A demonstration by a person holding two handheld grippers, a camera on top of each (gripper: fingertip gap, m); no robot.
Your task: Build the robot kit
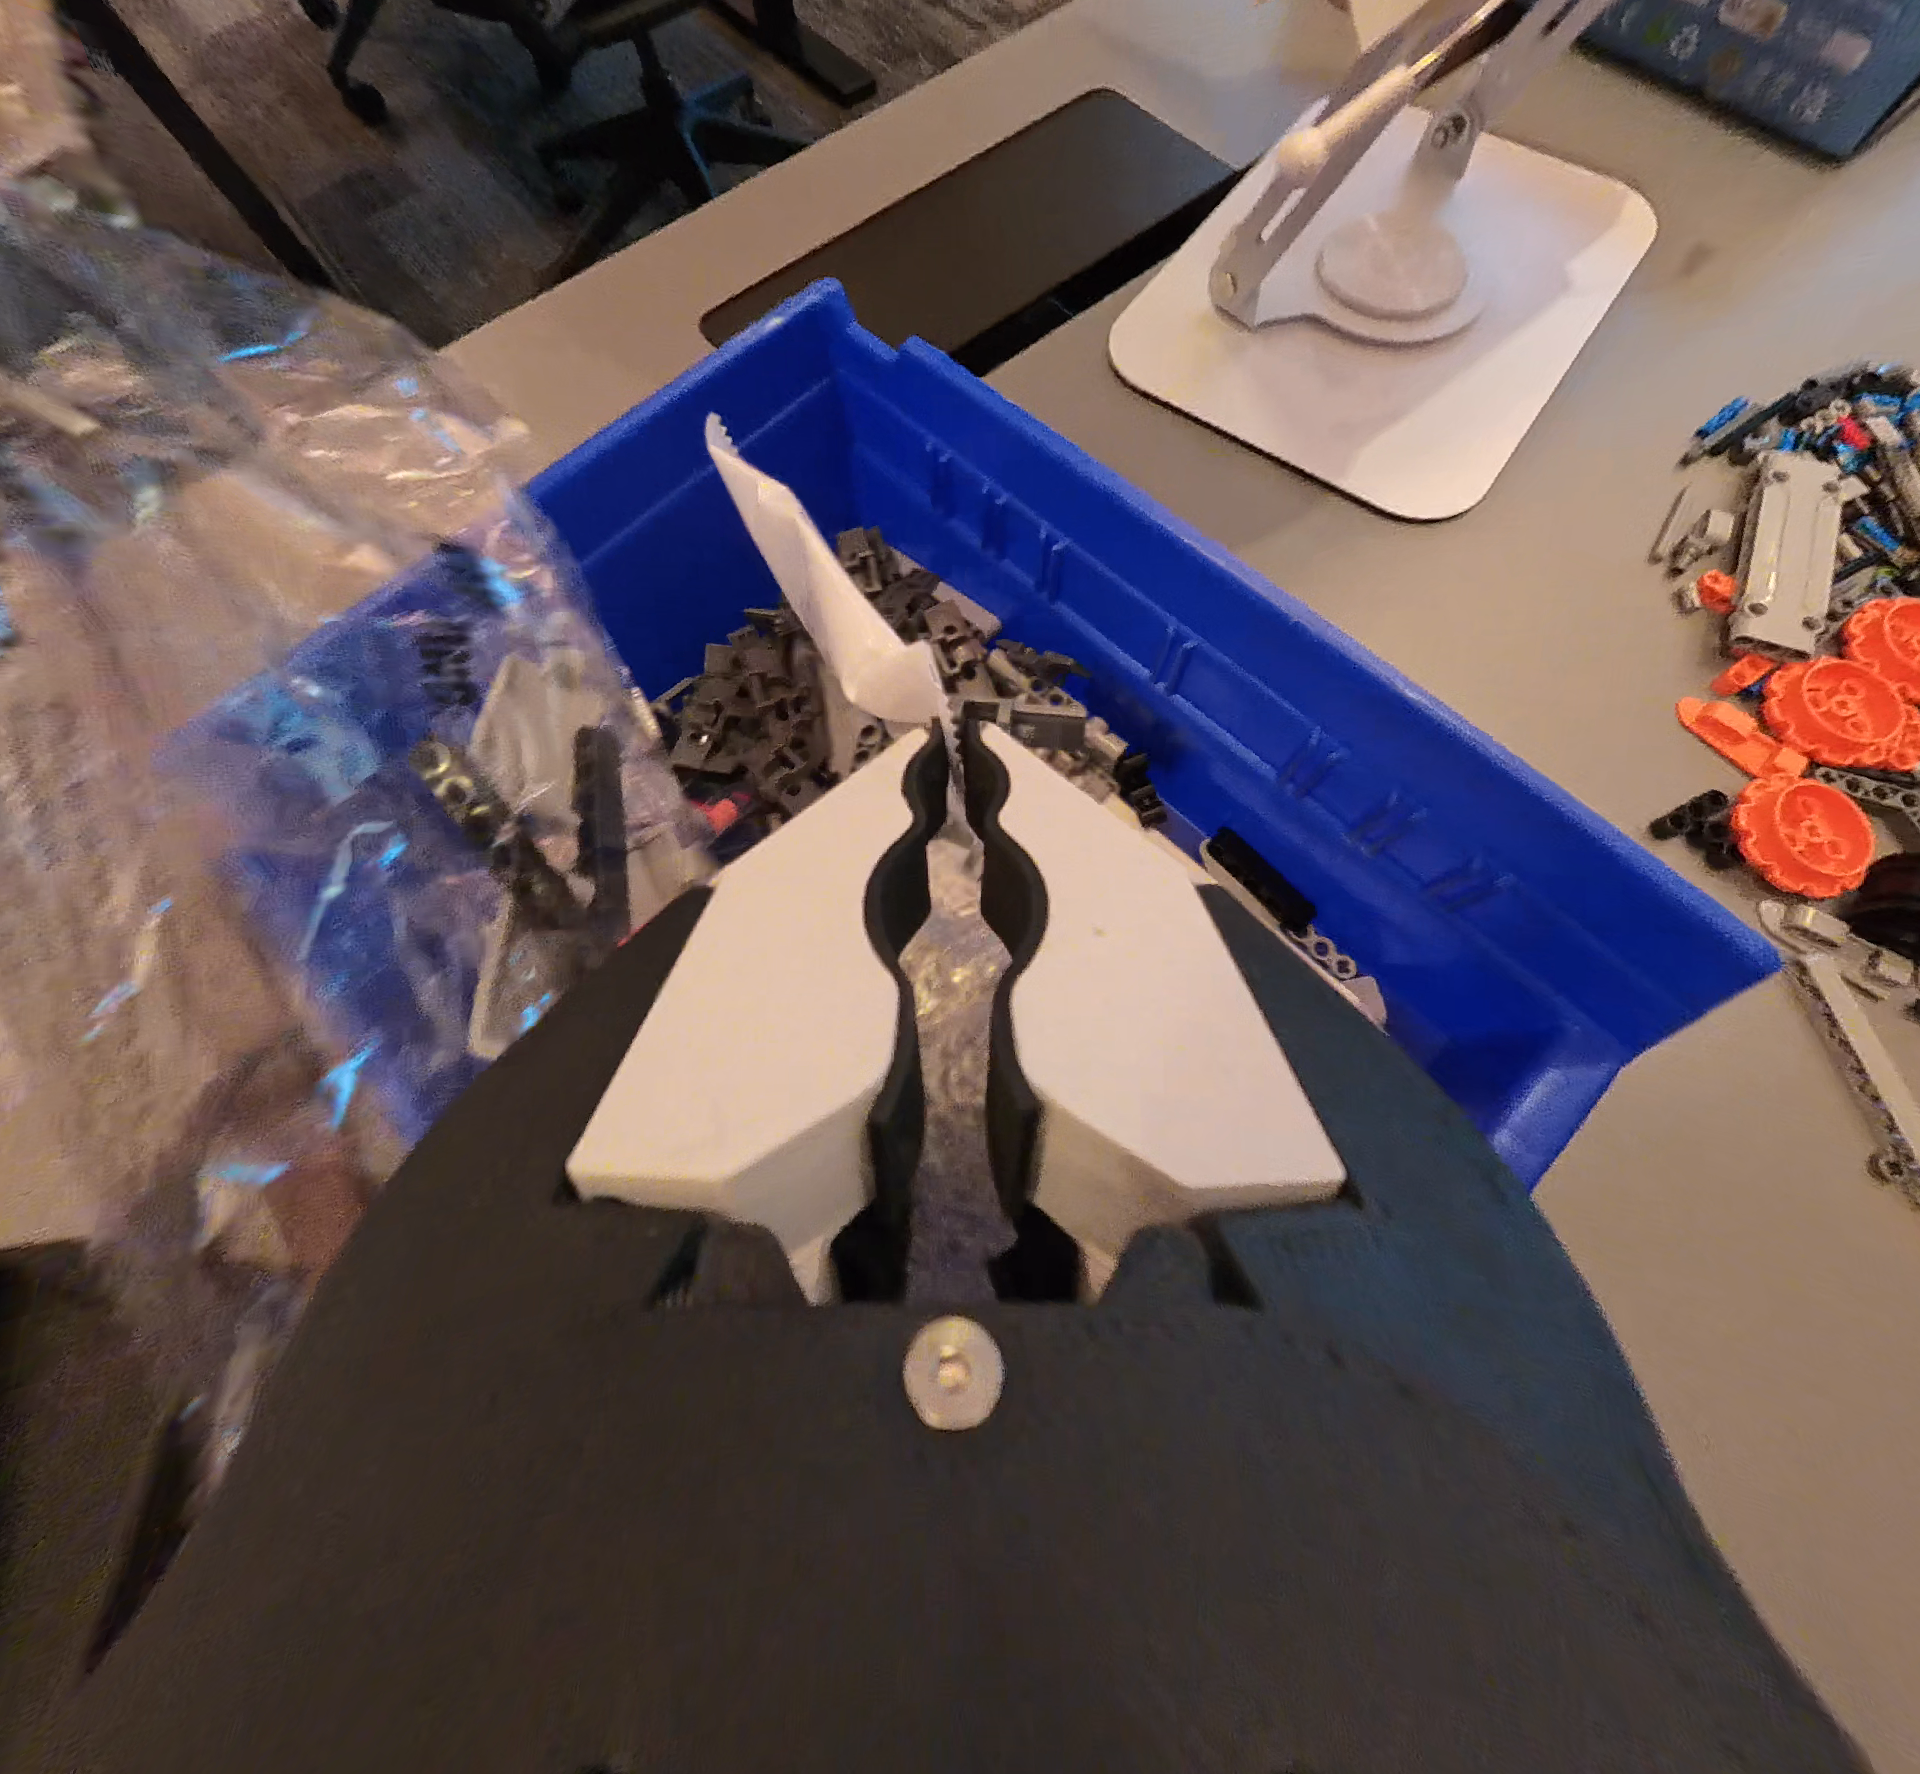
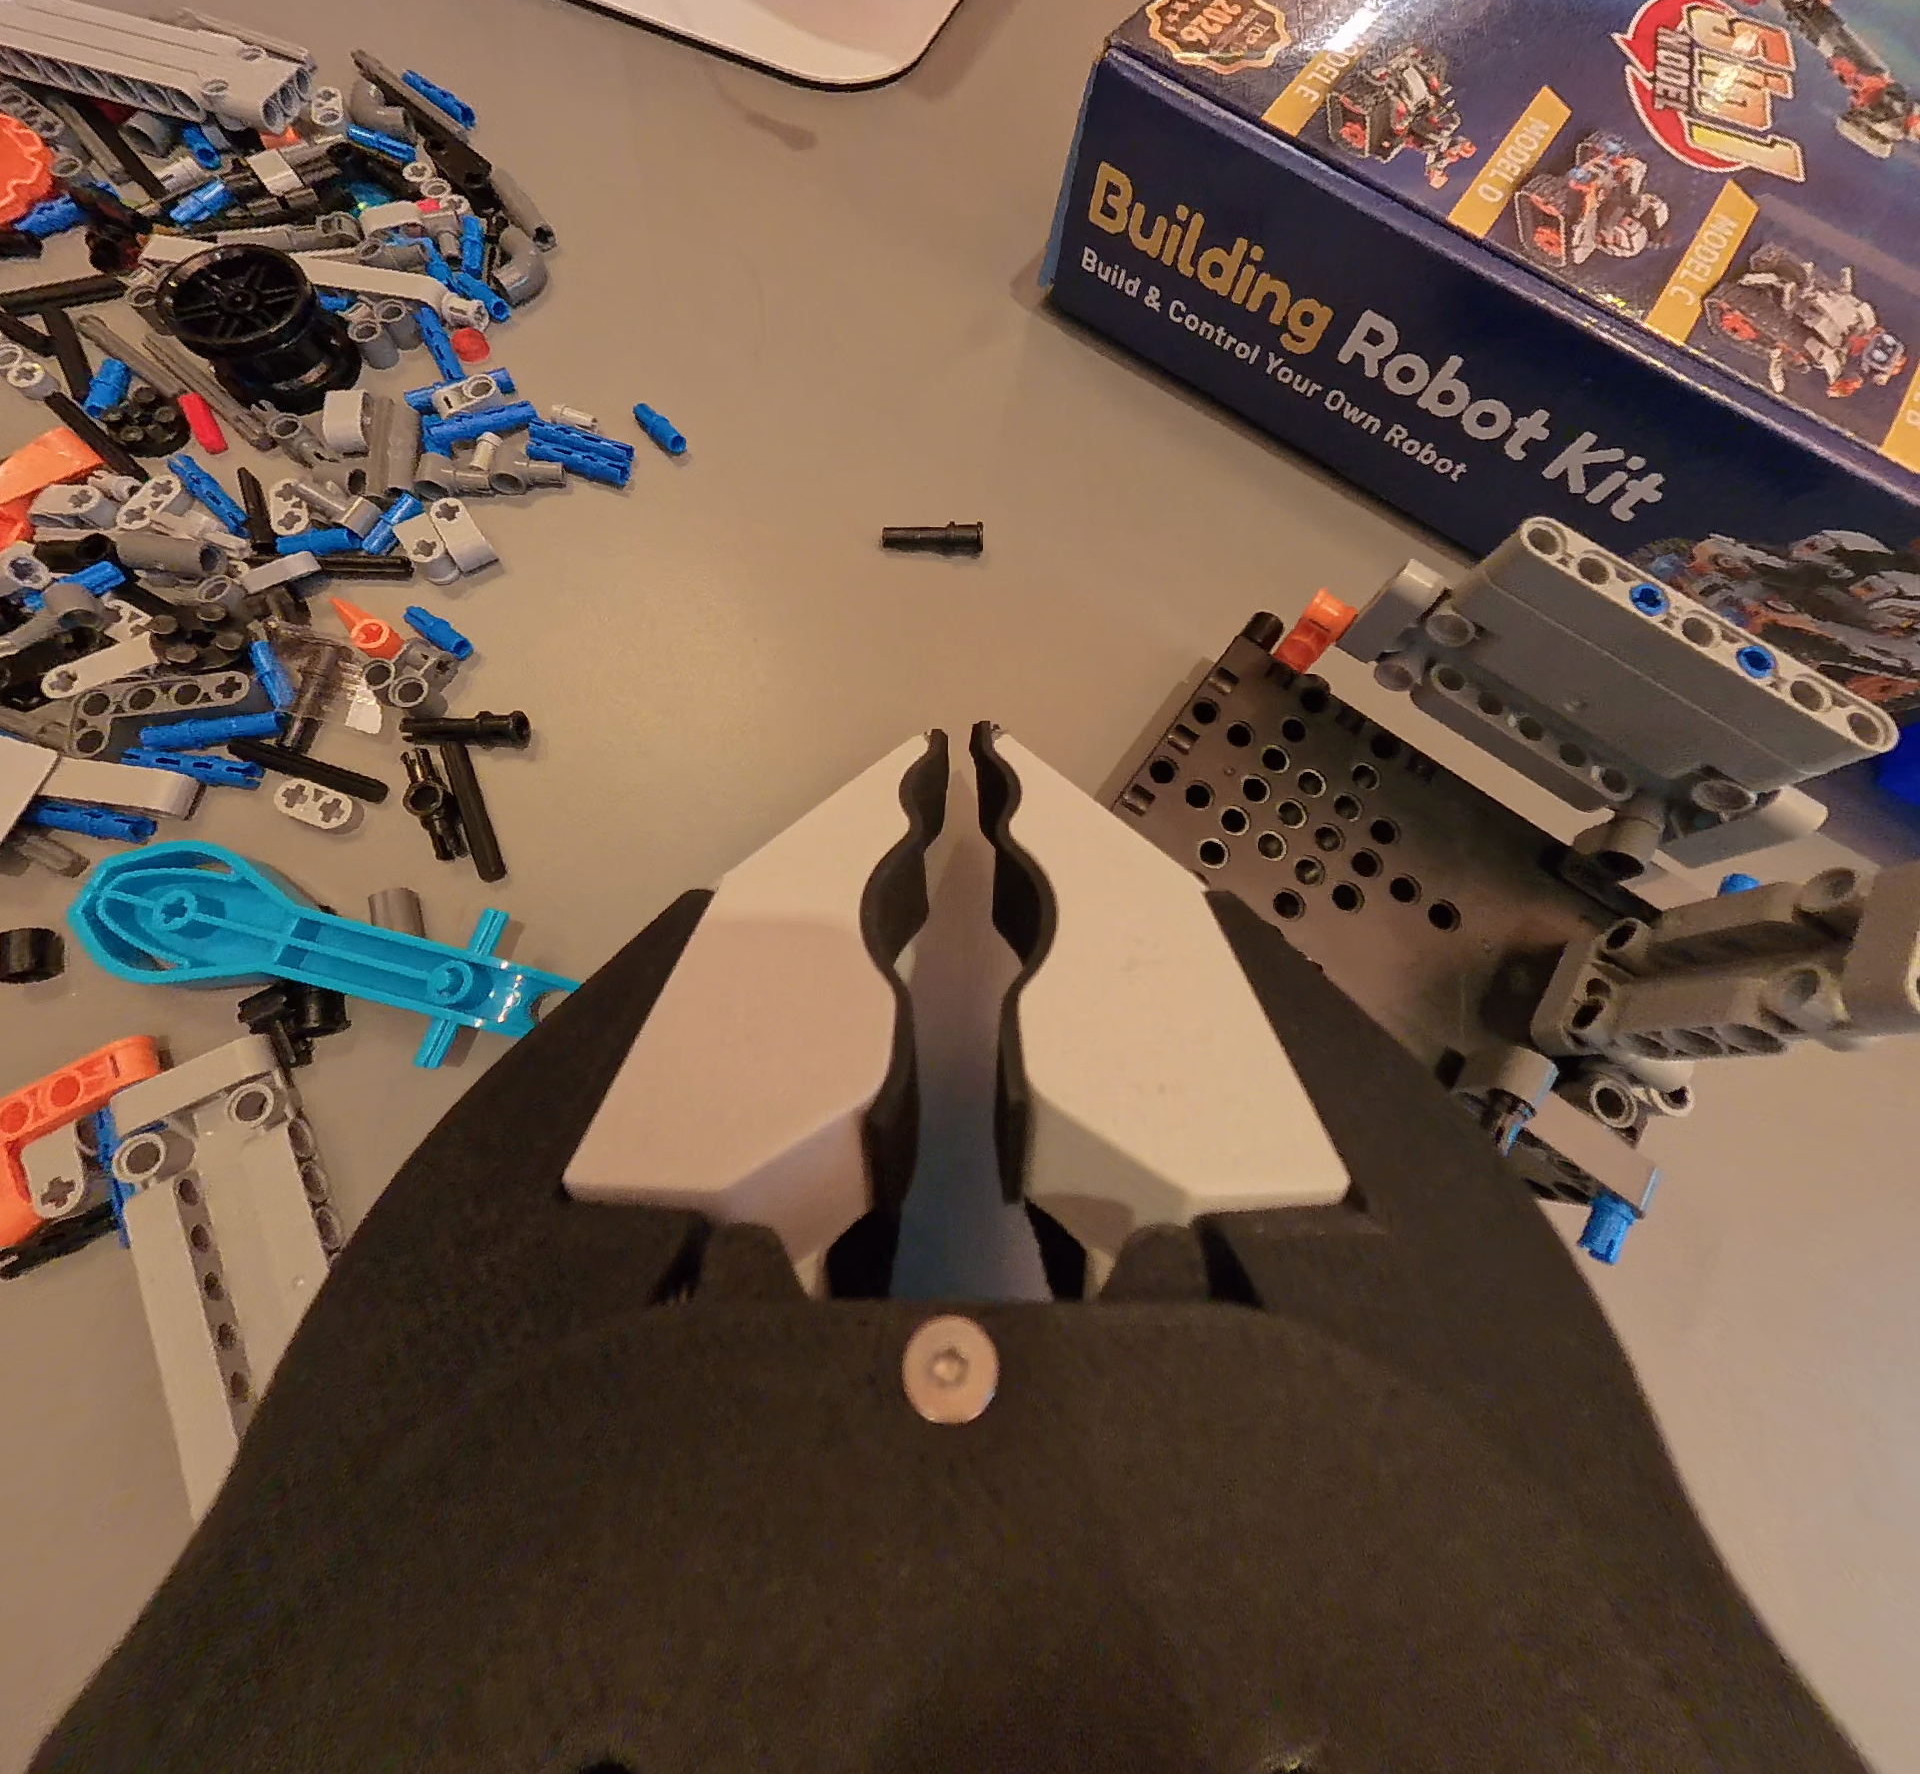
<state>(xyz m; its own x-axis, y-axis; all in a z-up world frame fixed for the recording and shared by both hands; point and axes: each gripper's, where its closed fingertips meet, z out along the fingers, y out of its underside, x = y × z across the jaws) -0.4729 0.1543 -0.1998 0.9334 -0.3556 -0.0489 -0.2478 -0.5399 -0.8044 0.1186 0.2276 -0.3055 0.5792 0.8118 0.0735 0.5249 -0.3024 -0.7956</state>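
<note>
Your left tool [image 1: 956, 737] sits over the bin [image 1: 1299, 685] of small parts [image 1: 790, 716], bag [image 1: 312, 685] to its left, stand base [image 1: 1382, 353] beyond; ahead of your right tool [image 2: 958, 737] lies a pin [image 2: 932, 537], loose pieces [image 2: 260, 477] left, box [image 2: 1507, 249] and assembly [image 2: 1507, 841] right

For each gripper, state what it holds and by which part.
The left gripper pinches the clear plastic bag by its torn top edge. The right gripper holds nothing.
</note>
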